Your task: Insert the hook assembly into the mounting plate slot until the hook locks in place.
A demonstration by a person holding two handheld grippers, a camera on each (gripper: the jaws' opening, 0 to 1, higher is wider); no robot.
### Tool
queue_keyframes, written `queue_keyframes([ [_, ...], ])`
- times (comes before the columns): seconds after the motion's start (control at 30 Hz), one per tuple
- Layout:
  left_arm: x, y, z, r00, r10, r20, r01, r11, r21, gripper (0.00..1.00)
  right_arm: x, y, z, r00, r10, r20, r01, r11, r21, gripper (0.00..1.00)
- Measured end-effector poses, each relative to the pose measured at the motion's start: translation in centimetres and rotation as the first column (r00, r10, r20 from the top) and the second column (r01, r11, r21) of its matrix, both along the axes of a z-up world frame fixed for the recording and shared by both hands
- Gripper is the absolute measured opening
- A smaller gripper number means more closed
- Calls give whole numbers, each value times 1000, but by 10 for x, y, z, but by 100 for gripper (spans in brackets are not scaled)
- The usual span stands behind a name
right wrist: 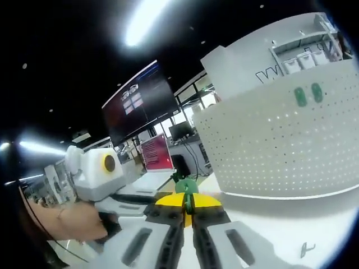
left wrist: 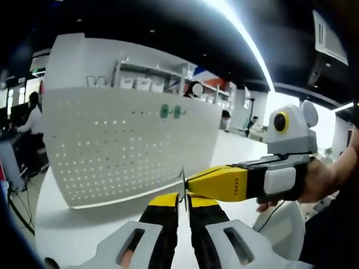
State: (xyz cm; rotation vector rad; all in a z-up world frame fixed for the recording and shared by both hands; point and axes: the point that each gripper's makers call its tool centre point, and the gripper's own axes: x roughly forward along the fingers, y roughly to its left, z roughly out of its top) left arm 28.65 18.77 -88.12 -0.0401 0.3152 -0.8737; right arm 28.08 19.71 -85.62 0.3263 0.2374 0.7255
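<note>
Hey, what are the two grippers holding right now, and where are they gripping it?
Right gripper pinches a small green hook piece by its lower end. Left gripper is closed on a thin metal part, held near its bottom; what that part is cannot be told.

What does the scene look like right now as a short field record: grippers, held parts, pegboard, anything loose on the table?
left gripper: jaws closed on a thin metal hook
right gripper: jaws closed on a small green piece
pegboard: white, perforated, upright on the white table; two green pieces mounted near its top
loose item: small metal hook on the table
insertion: not yet made
</note>
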Motion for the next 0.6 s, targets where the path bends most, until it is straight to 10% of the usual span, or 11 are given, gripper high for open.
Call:
queue_keyframes([
  [0.6,-6,2,-4,999,-36,19,36,999,-9,79,6,-14,6,999,-9,48,11,1000,-29,0],
])
